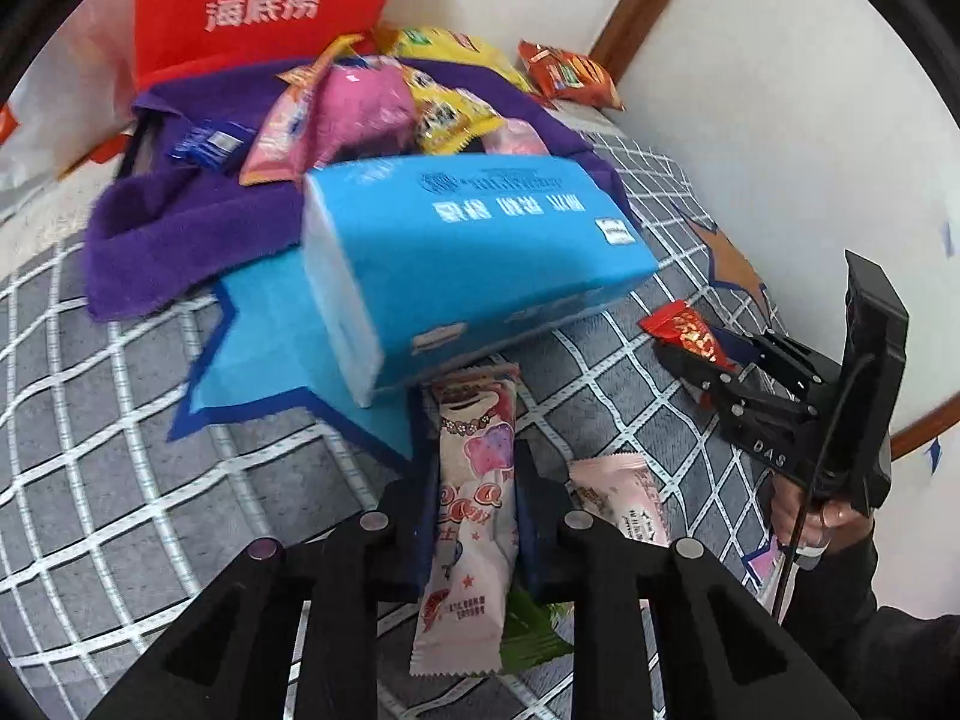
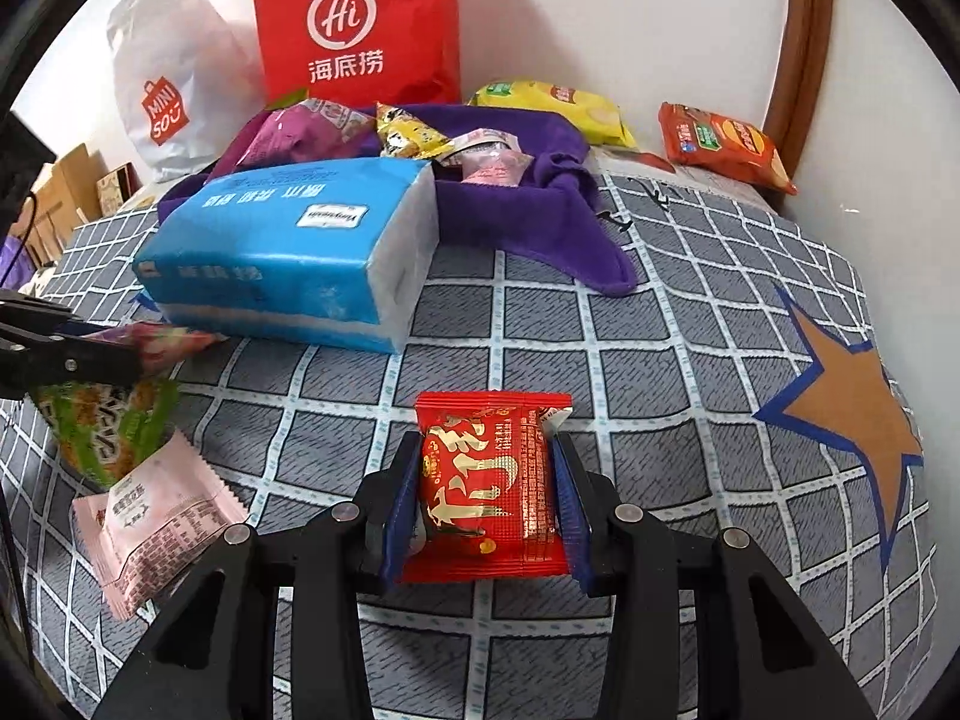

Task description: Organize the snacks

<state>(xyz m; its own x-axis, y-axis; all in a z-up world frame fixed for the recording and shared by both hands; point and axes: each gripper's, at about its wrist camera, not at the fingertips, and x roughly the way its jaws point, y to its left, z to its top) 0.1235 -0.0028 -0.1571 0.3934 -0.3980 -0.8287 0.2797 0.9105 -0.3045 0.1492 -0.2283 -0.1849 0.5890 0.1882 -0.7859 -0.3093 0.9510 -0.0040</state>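
While the left tongs clench a long pink-and-white snack packet above the grey checked bed cover, the right tongs grip a red foil snack packet near the blue tissue pack.

I see a blue tissue pack lying on the grey checked table, with a red paper bag and a white shopping bag against the far wall.

Left gripper jaws clamp a pink-and-white snack packet.
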